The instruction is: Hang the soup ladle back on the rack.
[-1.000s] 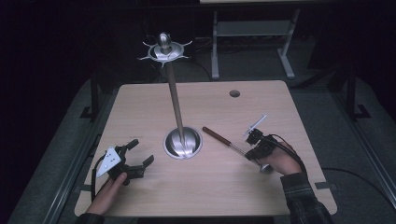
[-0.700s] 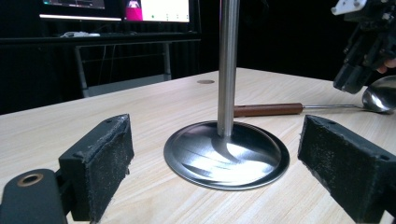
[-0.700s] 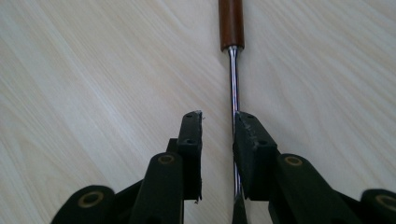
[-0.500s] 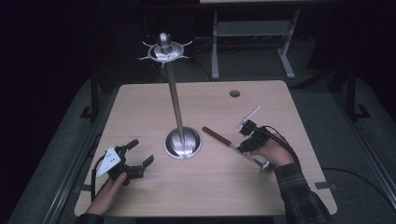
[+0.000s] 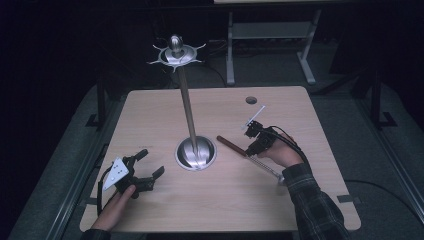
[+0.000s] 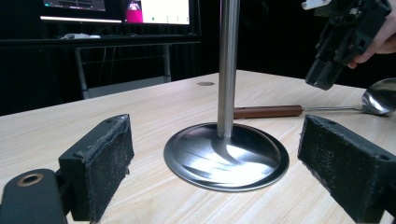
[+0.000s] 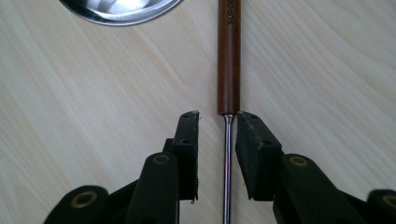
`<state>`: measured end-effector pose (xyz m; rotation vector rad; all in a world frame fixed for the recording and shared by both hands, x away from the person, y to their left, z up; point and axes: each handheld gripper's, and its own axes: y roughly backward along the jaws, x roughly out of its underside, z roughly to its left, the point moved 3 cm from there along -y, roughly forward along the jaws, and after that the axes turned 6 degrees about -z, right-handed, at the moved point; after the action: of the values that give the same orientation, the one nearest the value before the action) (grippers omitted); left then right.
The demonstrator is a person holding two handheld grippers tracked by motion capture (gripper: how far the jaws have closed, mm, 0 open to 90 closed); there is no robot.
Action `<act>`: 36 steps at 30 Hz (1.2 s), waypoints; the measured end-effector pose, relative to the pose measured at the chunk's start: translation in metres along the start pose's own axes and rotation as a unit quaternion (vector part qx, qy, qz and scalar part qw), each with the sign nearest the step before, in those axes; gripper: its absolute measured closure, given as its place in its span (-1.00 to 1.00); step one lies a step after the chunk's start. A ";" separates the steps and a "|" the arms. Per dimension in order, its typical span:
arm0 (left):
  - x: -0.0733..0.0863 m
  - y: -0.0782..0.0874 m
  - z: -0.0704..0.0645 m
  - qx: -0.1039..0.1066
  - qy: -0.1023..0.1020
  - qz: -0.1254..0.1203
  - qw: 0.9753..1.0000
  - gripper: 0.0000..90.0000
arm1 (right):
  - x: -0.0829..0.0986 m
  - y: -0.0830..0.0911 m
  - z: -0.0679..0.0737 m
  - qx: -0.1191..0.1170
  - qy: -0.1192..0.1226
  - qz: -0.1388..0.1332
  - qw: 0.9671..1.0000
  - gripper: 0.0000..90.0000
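Since the earlier frames, the right gripper [image 5: 248,150] has dropped from above the table's right half down onto the ladle [image 5: 250,154], while the left gripper [image 5: 148,165] has kept its place at the near left corner.

At far left of the high view, a hand [image 5: 116,206] holds that left gripper low over the wooden table [image 5: 227,197], jaws wide apart and empty; the left gripper view looks between its two black pads [image 6: 100,163] at the stand's polished round base [image 6: 227,156].

At centre, the metal stand [image 5: 188,107] rises from that base to a star-shaped hook crown [image 5: 176,55] well above the tabletop.

Just right of the base lies the ladle, flat on the table, its brown wooden handle [image 7: 229,56] pointing toward the stand and its thin steel shaft [image 7: 227,168] running back to the bowl [image 6: 380,97] near the person's plaid sleeve [image 5: 312,202].

In the right gripper view, the jaws straddle the shaft where it meets the handle, narrowly parted, with a gap visible on each side of the steel; they have not clamped it.
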<state>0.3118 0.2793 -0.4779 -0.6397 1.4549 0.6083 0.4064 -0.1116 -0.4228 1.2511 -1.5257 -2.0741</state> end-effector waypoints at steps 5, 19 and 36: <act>0.000 0.000 0.000 0.001 -0.001 0.000 1.000 -0.78 | -0.012 -0.010 -0.002 -0.002 0.011 0.011 1.000 0.54; 0.000 0.000 0.000 0.002 0.000 0.000 1.000 -0.79 | -0.027 -0.040 -0.006 0.008 0.031 0.053 0.998 0.53; 0.000 0.000 0.000 0.003 0.000 0.000 1.000 -0.79 | -0.024 -0.060 -0.007 0.013 0.041 0.091 0.995 0.56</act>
<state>0.3117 0.2793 -0.4779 -0.6342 1.4555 0.6039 0.4409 -0.0760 -0.4645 1.1438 -1.5723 -1.8722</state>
